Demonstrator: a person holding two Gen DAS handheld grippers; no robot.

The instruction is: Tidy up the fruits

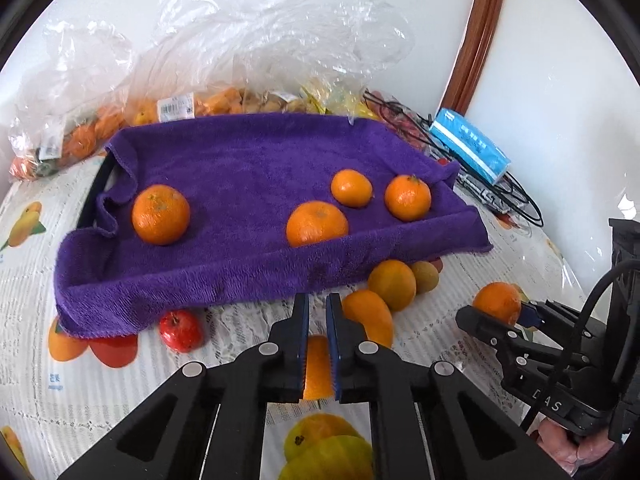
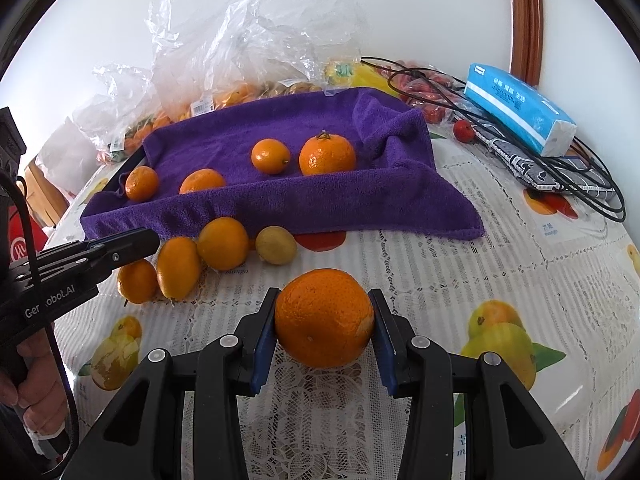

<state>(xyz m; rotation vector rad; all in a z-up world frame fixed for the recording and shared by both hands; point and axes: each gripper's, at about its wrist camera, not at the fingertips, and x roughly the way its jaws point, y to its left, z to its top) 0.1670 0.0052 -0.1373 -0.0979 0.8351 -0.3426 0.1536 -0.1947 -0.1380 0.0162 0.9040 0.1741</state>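
Fruit-print tablecloth (image 2: 460,264), white wall behind: the right gripper (image 2: 324,320) clamps a large, dimpled orange (image 2: 324,318) near a purple towel (image 2: 280,204) holding four oranges. The left gripper (image 1: 317,312), jaws nearly shut, apparently pinches nothing.

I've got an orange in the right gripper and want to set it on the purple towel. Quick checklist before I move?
1. Grip: ok. The right gripper has both pads pressing the held orange.
2. Landing spot: ok. The purple towel shows bare cloth between its left orange and the other three.
3. Left gripper: ok. It is shut with nothing gripped; a small orange lies beneath it.
4. Path: ok. The left gripper sits off to the side, by the loose fruits.
5. Held orange clear of the table: cannot tell.
6. Loose fruits sorted: not ok. They lie in front of the towel.
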